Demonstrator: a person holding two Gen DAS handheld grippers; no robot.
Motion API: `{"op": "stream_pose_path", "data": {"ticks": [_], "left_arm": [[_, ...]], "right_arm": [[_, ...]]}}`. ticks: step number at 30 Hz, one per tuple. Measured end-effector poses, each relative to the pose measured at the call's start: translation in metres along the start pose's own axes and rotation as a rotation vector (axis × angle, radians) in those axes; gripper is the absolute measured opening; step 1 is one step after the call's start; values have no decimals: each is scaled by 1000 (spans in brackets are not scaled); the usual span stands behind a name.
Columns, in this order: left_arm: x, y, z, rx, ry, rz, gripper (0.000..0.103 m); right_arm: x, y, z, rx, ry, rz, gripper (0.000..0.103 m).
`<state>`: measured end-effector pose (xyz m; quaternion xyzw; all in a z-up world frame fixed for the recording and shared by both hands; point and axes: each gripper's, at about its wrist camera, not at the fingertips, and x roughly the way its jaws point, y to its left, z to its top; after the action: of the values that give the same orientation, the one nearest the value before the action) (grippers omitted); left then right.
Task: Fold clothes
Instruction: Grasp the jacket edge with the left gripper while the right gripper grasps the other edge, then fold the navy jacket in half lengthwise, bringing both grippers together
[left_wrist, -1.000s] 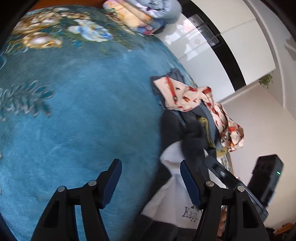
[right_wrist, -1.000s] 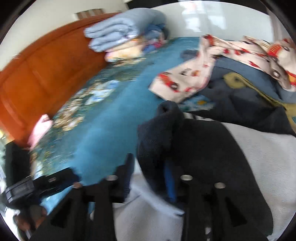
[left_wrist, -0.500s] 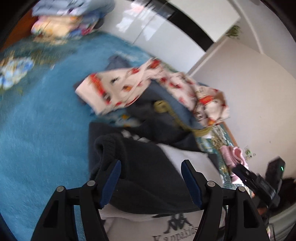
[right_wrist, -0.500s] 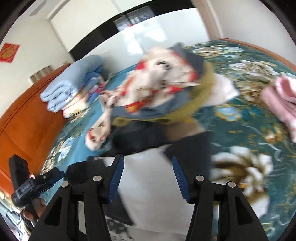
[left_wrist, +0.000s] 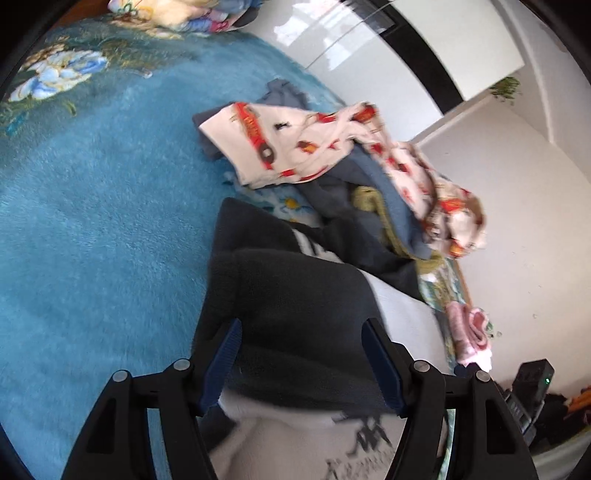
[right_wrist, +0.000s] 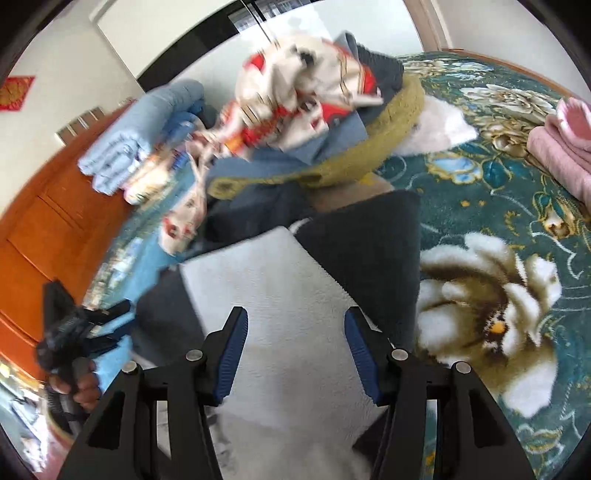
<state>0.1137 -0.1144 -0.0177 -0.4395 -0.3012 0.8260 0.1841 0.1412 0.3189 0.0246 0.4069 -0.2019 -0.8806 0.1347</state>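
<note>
A white sweater with dark sleeves (left_wrist: 295, 302) (right_wrist: 280, 280) lies flat on the blue flowered bedspread (left_wrist: 92, 221). One dark sleeve is folded over its chest in the left wrist view. My left gripper (left_wrist: 301, 354) hovers open above that sleeve, nothing between its fingers. My right gripper (right_wrist: 295, 341) is open over the white body, with a dark sleeve (right_wrist: 369, 254) lying just ahead to the right. Behind the sweater sits a heap of unfolded clothes (left_wrist: 351, 173) (right_wrist: 314, 110), topped by a cream garment printed with red cars.
Folded blankets (right_wrist: 140, 136) are stacked by the orange wooden headboard (right_wrist: 55, 206). A folded pink garment (right_wrist: 565, 147) (left_wrist: 469, 328) lies at the bed's right side. A hand holding the other gripper (right_wrist: 74, 354) shows at lower left. Black equipment (left_wrist: 532, 380) stands beyond the bed.
My right gripper let go of the dark sleeve, opened and swung over the white body. The left gripper moved from the bare bedspread to above the folded sleeve.
</note>
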Motion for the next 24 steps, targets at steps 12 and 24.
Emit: {"op": "stream_pose_path", "data": {"ticks": [12, 24], "left_arm": [[-47, 59, -78, -51, 91, 96, 77], [-76, 58, -139, -60, 226, -70, 75]], "right_arm": [[-58, -77, -103, 269, 109, 125, 63], [-81, -49, -167, 256, 144, 314, 63]]}}
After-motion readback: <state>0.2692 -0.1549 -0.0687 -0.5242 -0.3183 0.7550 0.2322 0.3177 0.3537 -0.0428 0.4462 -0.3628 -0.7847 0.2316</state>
